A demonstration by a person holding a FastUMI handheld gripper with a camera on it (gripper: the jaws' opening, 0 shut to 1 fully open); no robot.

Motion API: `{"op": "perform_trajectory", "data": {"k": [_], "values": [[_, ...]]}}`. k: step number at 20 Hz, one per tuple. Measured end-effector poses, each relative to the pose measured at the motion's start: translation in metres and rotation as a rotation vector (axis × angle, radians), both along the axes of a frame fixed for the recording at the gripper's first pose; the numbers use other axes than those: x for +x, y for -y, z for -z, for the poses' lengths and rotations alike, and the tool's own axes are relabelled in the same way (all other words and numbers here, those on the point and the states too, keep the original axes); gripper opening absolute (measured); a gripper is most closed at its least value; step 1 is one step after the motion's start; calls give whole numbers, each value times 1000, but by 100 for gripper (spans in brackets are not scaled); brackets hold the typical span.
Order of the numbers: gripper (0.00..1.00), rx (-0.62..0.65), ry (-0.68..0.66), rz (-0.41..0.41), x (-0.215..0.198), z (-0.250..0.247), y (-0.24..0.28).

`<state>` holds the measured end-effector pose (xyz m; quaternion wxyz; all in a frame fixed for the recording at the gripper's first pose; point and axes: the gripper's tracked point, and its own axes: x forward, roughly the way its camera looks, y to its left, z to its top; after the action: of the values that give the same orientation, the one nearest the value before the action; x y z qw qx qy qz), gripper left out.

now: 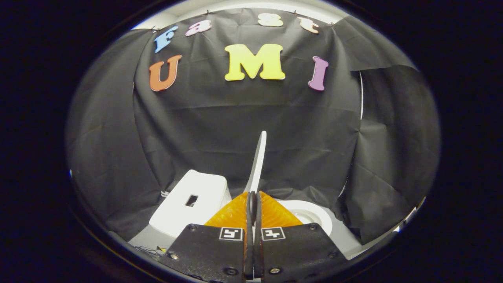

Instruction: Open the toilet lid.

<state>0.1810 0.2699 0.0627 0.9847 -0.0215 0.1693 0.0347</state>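
With my gripper [253, 200] pinched narrow on the edge of the toilet lid [259, 161], I read the scene from the left: the white tank [188, 202] sits beside my fingers, then the lid rises edge-on straight ahead, its long axis nearly vertical. Right of it lies the open bowl [314, 216]. I judge the lid nearly fully raised.

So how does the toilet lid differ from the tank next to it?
The lid stands raised on edge, a thin blade rising from between the closed fingers of the gripper; the tank sits low and blocky beside them. The tank's top has a dark rectangular opening; the lid's visible edge is plain. Both are white.
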Motion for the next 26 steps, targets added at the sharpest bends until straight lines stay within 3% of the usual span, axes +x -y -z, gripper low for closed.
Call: {"op": "perform_trajectory", "data": {"k": [10, 21, 24, 26], "values": [[4, -178, 59, -52, -9, 4, -77], [5, -263, 78, -151, -8, 21, -137], [13, -224, 43, -217, -13, 26, -145], [42, -151, 21, -308, -22, 26, -158]]}}
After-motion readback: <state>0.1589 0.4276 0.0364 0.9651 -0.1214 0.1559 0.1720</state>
